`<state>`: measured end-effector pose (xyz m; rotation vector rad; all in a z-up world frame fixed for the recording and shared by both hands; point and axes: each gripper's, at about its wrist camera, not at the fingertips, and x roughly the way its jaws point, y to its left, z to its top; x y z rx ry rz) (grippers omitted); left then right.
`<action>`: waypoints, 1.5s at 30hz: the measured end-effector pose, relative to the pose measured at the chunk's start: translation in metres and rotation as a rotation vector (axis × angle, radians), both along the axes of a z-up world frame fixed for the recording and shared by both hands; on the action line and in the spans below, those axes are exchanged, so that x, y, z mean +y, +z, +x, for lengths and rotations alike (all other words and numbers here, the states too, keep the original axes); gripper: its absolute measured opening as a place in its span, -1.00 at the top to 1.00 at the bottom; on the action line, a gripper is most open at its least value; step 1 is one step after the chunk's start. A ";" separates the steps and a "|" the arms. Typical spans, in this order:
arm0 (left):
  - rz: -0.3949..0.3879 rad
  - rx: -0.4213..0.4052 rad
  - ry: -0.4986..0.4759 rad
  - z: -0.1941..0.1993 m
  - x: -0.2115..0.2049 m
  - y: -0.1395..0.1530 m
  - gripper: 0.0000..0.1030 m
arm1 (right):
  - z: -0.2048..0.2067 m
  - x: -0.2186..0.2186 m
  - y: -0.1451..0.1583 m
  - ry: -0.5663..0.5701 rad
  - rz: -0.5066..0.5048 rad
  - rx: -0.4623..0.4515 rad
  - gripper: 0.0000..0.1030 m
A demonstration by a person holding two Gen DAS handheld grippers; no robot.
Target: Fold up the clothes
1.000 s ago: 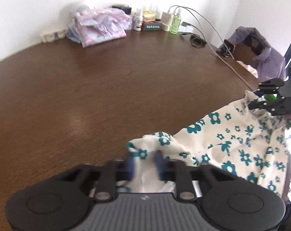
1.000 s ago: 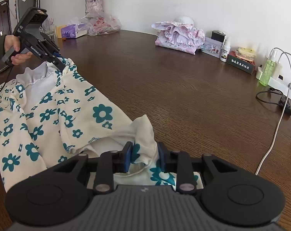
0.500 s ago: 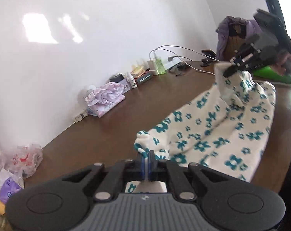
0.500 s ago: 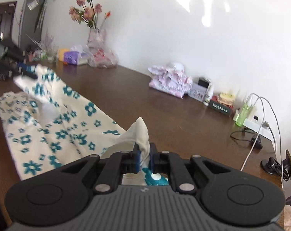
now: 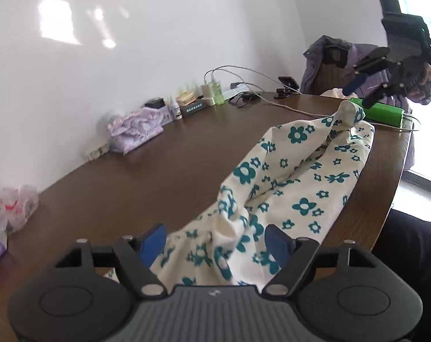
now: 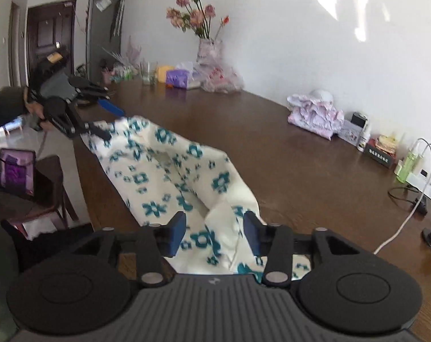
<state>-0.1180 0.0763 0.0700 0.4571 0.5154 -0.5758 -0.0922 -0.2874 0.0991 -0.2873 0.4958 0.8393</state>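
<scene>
Both tools [image 5: 214,242] [image 6: 214,229] opening, garment [image 5: 286,188] released

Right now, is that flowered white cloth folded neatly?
No. The white cloth with teal flowers lies rumpled in loose ridges along the brown wooden table's edge.

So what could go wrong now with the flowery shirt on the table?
The flowery shirt lies along the table edge, so part of it might slide off. Both grippers, left and right, are opening with cloth between the pads, so the fold may slump into wrinkles. A white cable lies near the right gripper and could get snagged.
</scene>
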 end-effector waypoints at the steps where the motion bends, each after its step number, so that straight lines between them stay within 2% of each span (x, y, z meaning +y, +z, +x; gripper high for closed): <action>1: 0.007 0.045 -0.030 0.013 -0.002 0.000 -0.43 | 0.008 -0.001 0.004 0.006 0.021 0.006 -0.08; 3: 0.028 0.150 -0.091 0.036 -0.008 -0.003 -0.38 | 0.033 0.006 0.000 0.021 0.011 0.036 -0.11; 4: 0.043 0.197 -0.121 0.044 -0.011 -0.007 -0.02 | 0.045 0.013 -0.006 0.030 -0.018 0.064 -0.11; 5: 0.065 0.228 -0.137 0.051 -0.013 -0.010 0.58 | 0.057 0.021 -0.012 0.040 -0.050 0.093 -0.10; 6: 0.087 0.216 -0.130 0.052 -0.015 -0.012 0.75 | 0.067 0.030 -0.022 0.050 -0.092 0.108 -0.07; 7: 0.107 0.180 -0.116 0.052 -0.017 -0.012 0.78 | 0.072 0.040 -0.032 0.041 -0.152 0.103 0.16; 8: 0.133 0.109 -0.097 0.047 -0.019 -0.009 0.85 | 0.076 0.050 -0.043 0.030 -0.212 0.096 0.42; 9: 0.190 0.001 -0.071 0.038 -0.024 -0.006 0.85 | 0.076 0.057 -0.051 0.011 -0.263 0.061 0.90; 11: 0.362 -0.209 -0.043 0.018 -0.036 -0.007 0.85 | 0.065 0.060 -0.060 -0.015 -0.311 -0.046 0.91; 13: 0.540 -0.379 -0.074 -0.005 -0.046 -0.020 0.86 | 0.053 0.058 -0.059 -0.058 -0.321 -0.162 0.92; 15: 0.675 -0.506 -0.116 -0.026 -0.052 -0.042 0.89 | 0.035 0.053 -0.053 -0.076 -0.306 -0.270 0.92; 17: 0.725 -0.522 -0.165 -0.041 -0.052 -0.062 0.89 | 0.018 0.050 -0.050 -0.074 -0.320 -0.362 0.92; 19: 0.765 -0.483 -0.211 -0.051 -0.050 -0.081 0.89 | 0.007 0.054 -0.056 -0.021 -0.401 -0.378 0.92; 21: 0.819 -0.487 -0.253 -0.058 -0.047 -0.099 0.89 | -0.002 0.058 -0.067 0.021 -0.470 -0.357 0.92; 23: 0.799 -0.459 -0.254 -0.060 -0.045 -0.102 0.89 | -0.008 0.061 -0.073 0.052 -0.498 -0.313 0.91; 25: 0.759 -0.423 -0.231 -0.058 -0.043 -0.098 0.86 | -0.007 0.063 -0.071 0.067 -0.510 -0.265 0.70; 26: 0.743 -0.411 -0.219 -0.057 -0.043 -0.095 0.83 | -0.006 0.063 -0.067 0.067 -0.510 -0.247 0.68; 29: 0.701 -0.372 -0.199 -0.056 -0.049 -0.089 0.83 | -0.004 0.062 -0.038 0.069 -0.381 -0.193 0.63; 32: 0.695 -0.362 -0.200 -0.058 -0.053 -0.092 0.85 | -0.004 0.071 -0.015 0.087 -0.218 -0.153 0.53; 34: 0.679 -0.342 -0.191 -0.057 -0.055 -0.088 0.83 | -0.004 0.092 -0.016 0.168 -0.133 -0.116 0.40; 35: 0.653 -0.314 -0.194 -0.057 -0.053 -0.082 0.79 | -0.003 0.106 -0.022 0.185 -0.126 -0.117 0.40; 36: 0.615 -0.276 -0.203 -0.057 -0.048 -0.073 0.74 | -0.002 0.121 -0.030 0.181 -0.132 -0.140 0.40; 37: 0.577 -0.237 -0.212 -0.057 -0.043 -0.065 0.54 | 0.001 0.133 -0.037 0.166 -0.126 -0.140 0.41; 38: 0.539 -0.199 -0.221 -0.057 -0.039 -0.056 0.19 | 0.005 0.145 -0.045 0.149 -0.118 -0.137 0.41; 39: 0.491 -0.159 -0.229 -0.057 -0.031 -0.046 0.05 | 0.009 0.157 -0.052 0.132 -0.110 -0.134 0.41; 40: 0.422 -0.111 -0.225 -0.057 -0.019 -0.034 -0.05 | 0.013 0.165 -0.057 0.117 -0.106 -0.121 0.41; 41: 0.338 -0.059 -0.196 -0.054 -0.004 -0.022 -0.05 | 0.013 0.174 -0.058 0.113 -0.103 -0.122 0.41; 43: 0.171 0.039 -0.097 -0.032 0.030 0.002 -0.13 | 0.014 0.189 -0.061 0.106 -0.096 -0.128 0.40; 44: 0.117 0.073 -0.060 -0.018 0.043 0.009 -0.37 | 0.013 0.197 -0.061 0.122 -0.091 -0.131 0.39; 45: 0.086 0.096 -0.034 -0.003 0.054 0.015 -0.41 | 0.011 0.205 -0.060 0.140 -0.086 -0.134 0.32</action>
